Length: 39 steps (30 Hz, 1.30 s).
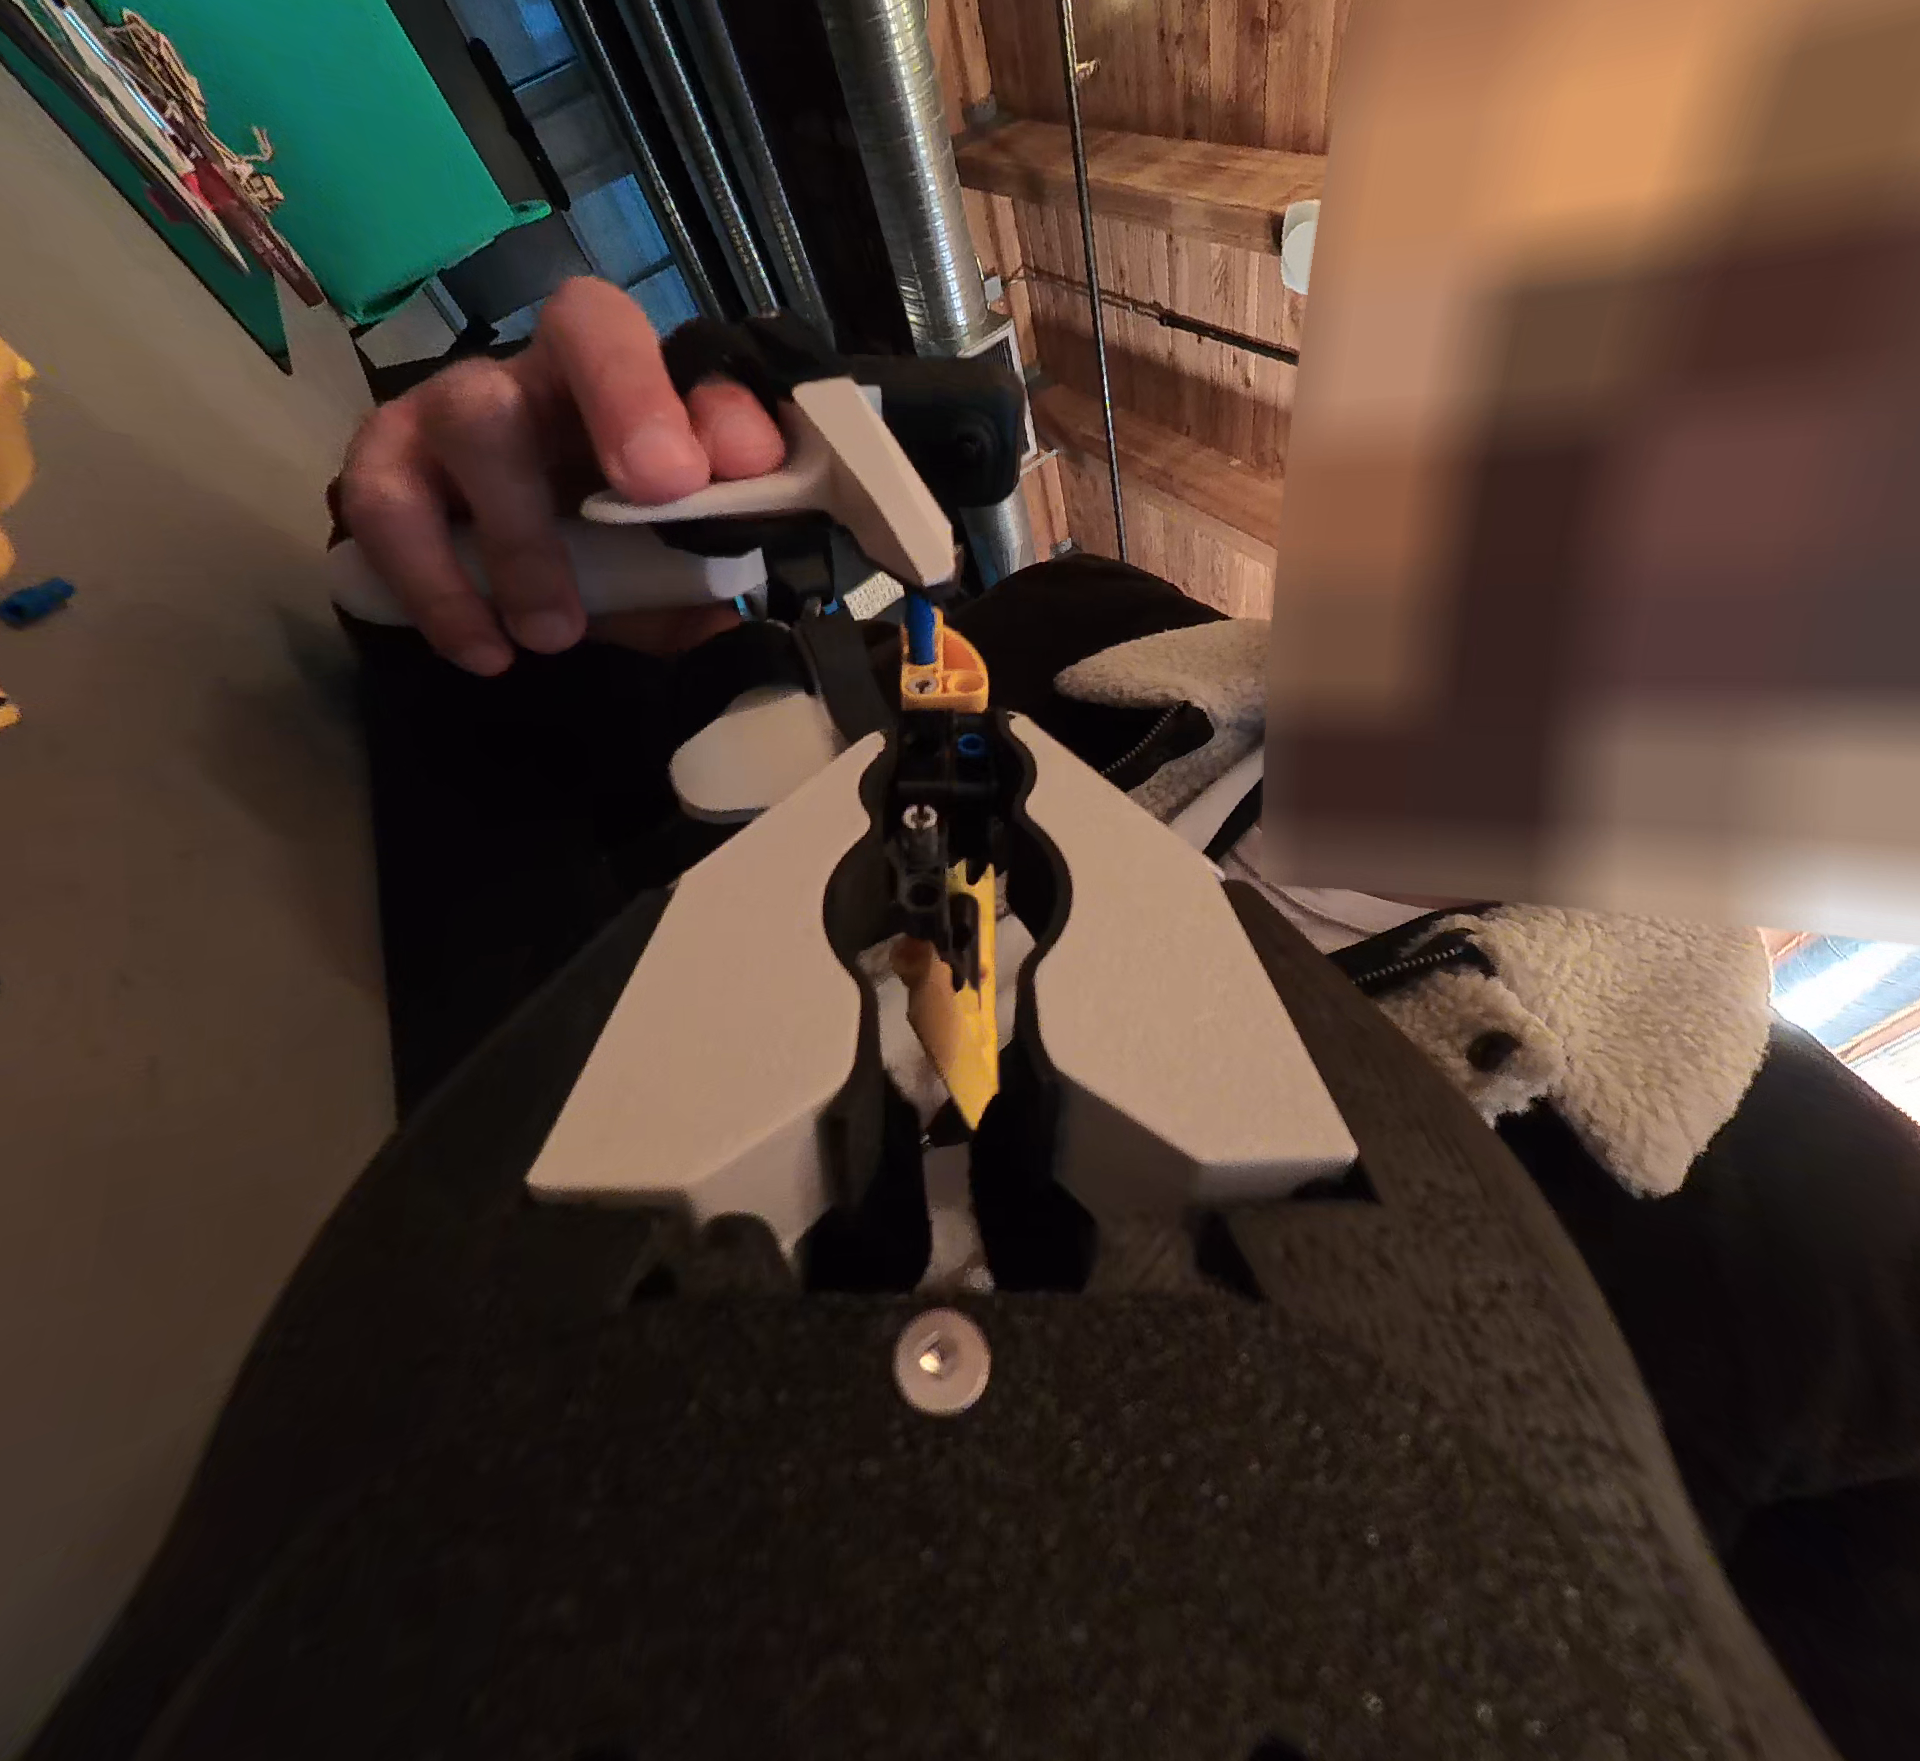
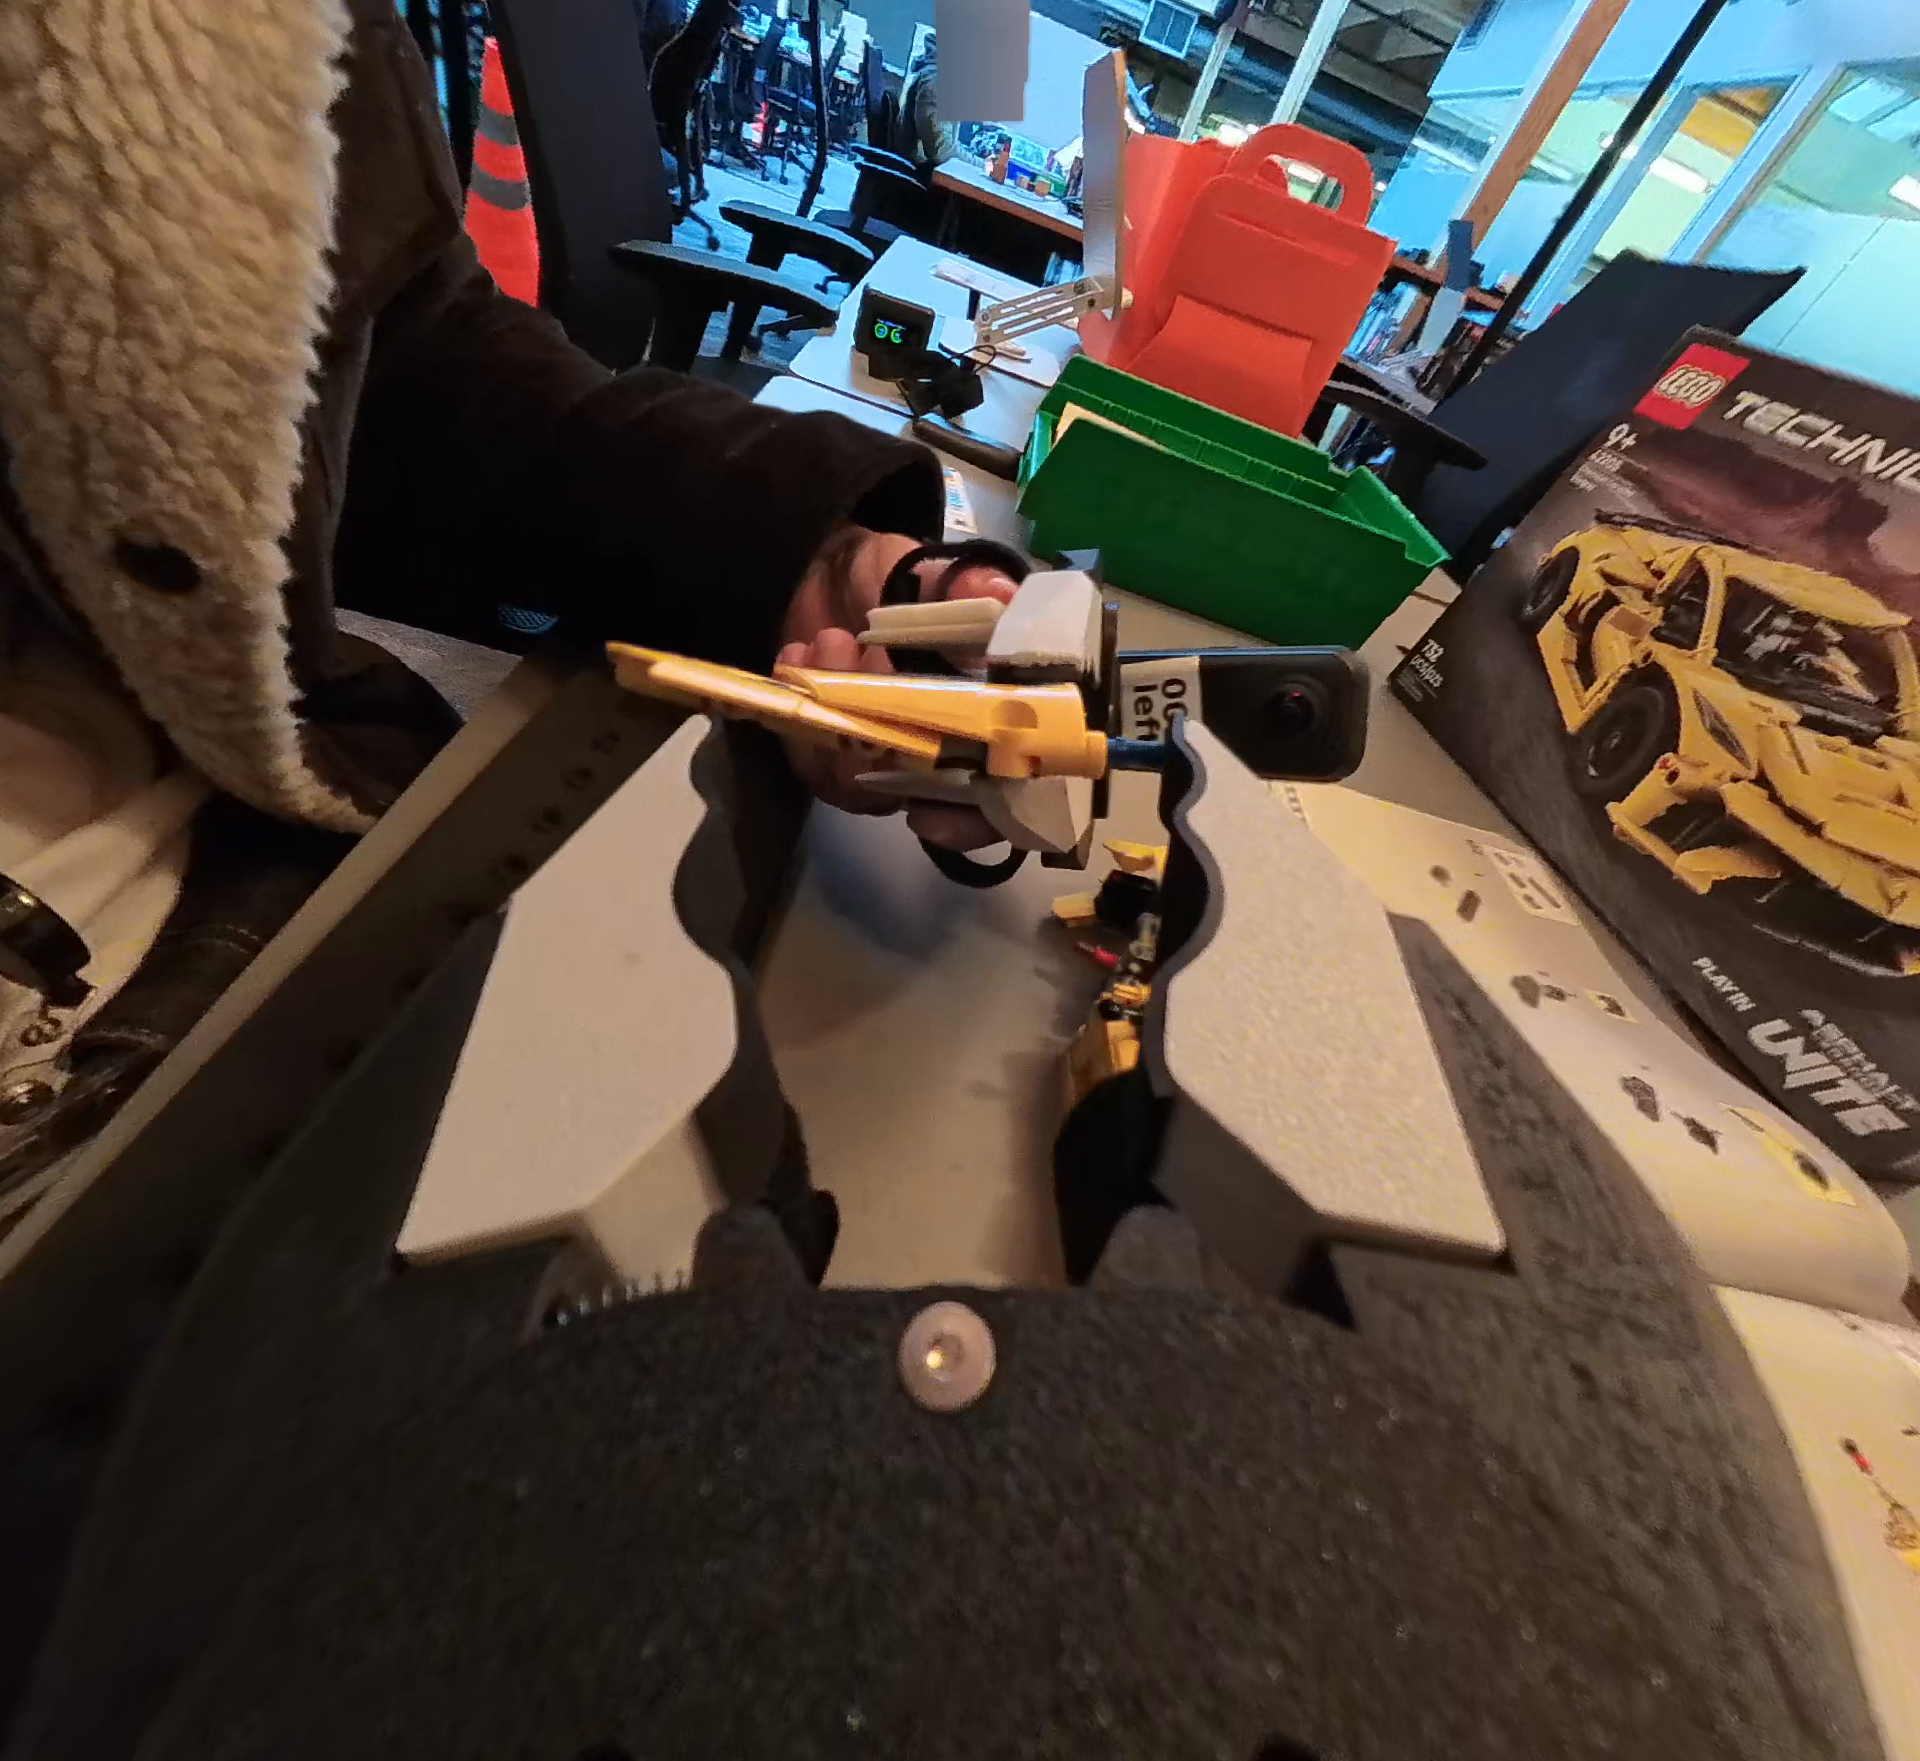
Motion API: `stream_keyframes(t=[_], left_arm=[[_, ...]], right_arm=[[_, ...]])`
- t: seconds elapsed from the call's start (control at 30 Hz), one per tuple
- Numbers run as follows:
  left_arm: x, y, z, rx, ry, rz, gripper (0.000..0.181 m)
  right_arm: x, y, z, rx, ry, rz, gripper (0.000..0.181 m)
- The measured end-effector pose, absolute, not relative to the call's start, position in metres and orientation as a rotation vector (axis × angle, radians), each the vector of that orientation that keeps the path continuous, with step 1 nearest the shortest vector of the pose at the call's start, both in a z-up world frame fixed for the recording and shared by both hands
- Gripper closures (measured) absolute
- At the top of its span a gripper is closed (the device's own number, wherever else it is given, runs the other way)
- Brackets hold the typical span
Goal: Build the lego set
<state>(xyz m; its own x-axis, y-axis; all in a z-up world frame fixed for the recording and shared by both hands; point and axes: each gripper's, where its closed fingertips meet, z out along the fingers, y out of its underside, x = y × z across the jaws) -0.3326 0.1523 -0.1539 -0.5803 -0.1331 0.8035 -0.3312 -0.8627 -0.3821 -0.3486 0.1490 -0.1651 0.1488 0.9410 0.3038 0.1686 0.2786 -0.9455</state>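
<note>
Left gripper [image 1: 940,776] was clamped on the yellow-and-black lego sub-assembly [image 1: 951,922], held up off the worktop in front of the person's fleece-lined jacket [image 1: 1558,1036]. In the right wrist view the same sub-assembly [image 2: 883,709] showed as a long yellow wedge lying roughly level, with a blue pin [image 2: 1138,753] sticking out of its end. Right gripper [image 2: 951,781] was spread wide, gripping nothing; the tip of one of its fingers [image 2: 1179,745] touched the blue pin end-on. In the left wrist view the right gripper [image 1: 831,610] sat just above the sub-assembly, one finger tip down on the blue pin [image 1: 918,622], with the person's hand [image 1: 520,485] wrapped around its handle. The worktop [image 2: 914,1036] carried loose yellow and black lego parts [image 2: 1117,973] just under the grippers, an open instruction booklet [image 2: 1558,1036] with printed step diagrams to the right, and the set's box [image 2: 1704,724] leaning at the far right. The box bore a red brand logo, white lettering and a picture of a yellow sports car; the lettering was partly cut off at the frame edge. A green bin [image 2: 1226,516] and an orange bag [image 2: 1247,277] stood further back. A white label with black print sat on the left gripper's camera mount [image 2: 1153,693], partly hidden.
</note>
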Motion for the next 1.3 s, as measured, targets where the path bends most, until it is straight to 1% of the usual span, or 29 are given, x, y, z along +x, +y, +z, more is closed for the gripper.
stream_keyframes(t=[0.03, 0.07, 0.4, 0.43, 0.47, 0.57, 0.63, 0.67, 0.7, 0.73, 0.77, 0.8, 0.83, 0.87, 0.9, 0.93, 0.97, 1.03, 1.1, 1.13, 1.17, 1.23, 1.3], left_arm=[[-0.333, 0.152, -0.153, 1.376, -0.775, 2.585, 0.166], [-0.333, 0.153, -0.154, 1.380, -0.777, 2.588, 0.166], [-0.334, 0.164, -0.150, 1.405, -0.733, 2.673, 0.165], [-0.334, 0.162, -0.149, 1.395, -0.749, 2.667, 0.165], [-0.332, 0.158, -0.149, 1.398, -0.773, 2.666, 0.165], [-0.325, 0.163, -0.149, 1.463, -0.765, 2.715, 0.166], [-0.327, 0.169, -0.146, 1.483, -0.766, 2.758, 0.166], [-0.333, 0.168, -0.139, 1.417, -0.773, 2.787, 0.166], [-0.338, 0.167, -0.132, 1.358, -0.777, 2.829, 0.166], [-0.343, 0.167, -0.125, 1.309, -0.785, 2.875, 0.166], [-0.350, 0.168, -0.115, 1.224, -0.773, 2.934, 0.166], [-0.361, 0.171, -0.102, 1.100, -0.735, 3.007, 0.166], [-0.371, 0.174, -0.093, 0.998, -0.706, 3.062, 0.166], [-0.376, 0.175, -0.089, 0.951, -0.703, 3.090, 0.166], [-0.377, 0.174, -0.088, 0.950, -0.716, 3.105, 0.166], [-0.376, 0.174, -0.088, 0.966, -0.735, 3.116, 0.166], [-0.376, 0.174, -0.088, 0.989, -0.758, 3.131, 0.166], [-0.374, 0.178, -0.089, 1.109, -0.838, 3.182, 0.166], [-0.373, 0.177, -0.090, 1.205, -0.952, 3.203, 0.166], [-0.371, 0.175, -0.091, 1.254, -1.015, 3.212, 0.166], [-0.368, 0.174, -0.093, 1.318, -1.089, 3.204, 0.166], [-0.365, 0.173, -0.094, 1.388, -1.177, 3.199, 0.166], [-0.364, 0.181, -0.096, 1.462, -1.162, 3.216, 0.166]], right_arm=[[-0.349, 0.150, -0.165, -1.182, -1.307, 0.806, 0.101], [-0.347, 0.153, -0.165, -1.199, -1.304, 0.791, 0.108], [-0.350, 0.165, -0.164, -1.256, -1.248, 0.734, 0.109], [-0.342, 0.179, -0.164, -1.304, -1.209, 0.641, 0.143], [-0.340, 0.178, -0.162, -1.267, -1.220, 0.626, 0.150], [-0.333, 0.182, -0.161, -1.259, -1.235, 0.588, 0.149], [-0.329, 0.186, -0.165, -1.284, -1.197, 0.603, 0.165], [-0.329, 0.184, -0.163, -1.279, -1.181, 0.637, 0.166], [-0.328, 0.183, -0.161, -1.278, -1.173, 0.648, 0.161], [-0.326, 0.183, -0.158, -1.278, -1.148, 0.662, 0.151], [-0.327, 0.184, -0.154, -1.278, -1.115, 0.697, 0.135], [-0.331, 0.181, -0.149, -1.270, -1.087, 0.760, 0.114], [-0.336, 0.175, -0.141, -1.247, -1.064, 0.837, 0.103], [-0.342, 0.167, -0.130, -1.208, -1.037, 0.918, 0.098], [-0.347, 0.160, -0.119, -1.171, -1.013, 0.993, 0.100], [-0.351, 0.153, -0.112, -1.160, -1.010, 1.065, 0.113], [-0.354, 0.146, -0.109, -1.174, -1.015, 1.160, 0.131], [-0.353, 0.147, -0.108, -1.270, -0.958, 1.334, 0.133], [-0.350, 0.151, -0.116, -1.371, -0.928, 1.412, 0.132], [-0.350, 0.156, -0.123, -1.435, -0.910, 1.393, 0.136], [-0.350, 0.155, -0.128, -1.467, -0.919, 1.390, 0.146], [-0.352, 0.152, -0.131, -1.485, -0.935, 1.388, 0.152], [-0.352, 0.152, -0.132, -1.491, -0.939, 1.358, 0.172]])
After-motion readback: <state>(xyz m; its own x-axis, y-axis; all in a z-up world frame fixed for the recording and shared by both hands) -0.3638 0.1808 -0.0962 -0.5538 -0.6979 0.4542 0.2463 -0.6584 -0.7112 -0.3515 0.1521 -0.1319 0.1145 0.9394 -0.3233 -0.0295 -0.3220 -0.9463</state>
